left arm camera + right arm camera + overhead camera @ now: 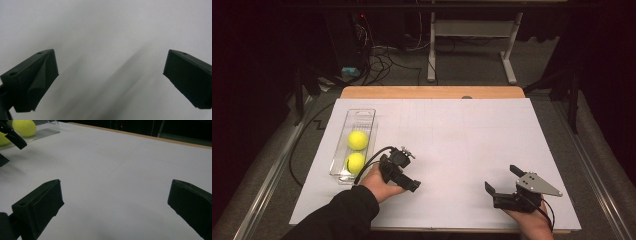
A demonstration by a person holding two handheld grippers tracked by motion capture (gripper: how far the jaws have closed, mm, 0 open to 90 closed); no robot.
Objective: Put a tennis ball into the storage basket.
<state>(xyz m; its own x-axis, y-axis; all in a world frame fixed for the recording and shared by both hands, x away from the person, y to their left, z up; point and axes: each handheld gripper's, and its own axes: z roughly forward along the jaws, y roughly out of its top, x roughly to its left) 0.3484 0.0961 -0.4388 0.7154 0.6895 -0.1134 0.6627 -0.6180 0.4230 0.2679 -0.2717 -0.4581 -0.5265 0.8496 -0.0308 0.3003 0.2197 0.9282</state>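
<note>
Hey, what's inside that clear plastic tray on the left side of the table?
The clear plastic tray holds two yellow tennis balls, one behind the other. Its far end looks empty. The left hand-held gripper and its cable cover part of the tray's near end, so that corner is hidden.

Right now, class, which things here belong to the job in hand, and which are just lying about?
In the job:
- two tennis balls
- clear plastic tray holding them
- left gripper, jaws open, beside the tray
- right gripper, jaws open

Lying about:
- white table cover
- cables on the floor
- white desk frame behind
</note>
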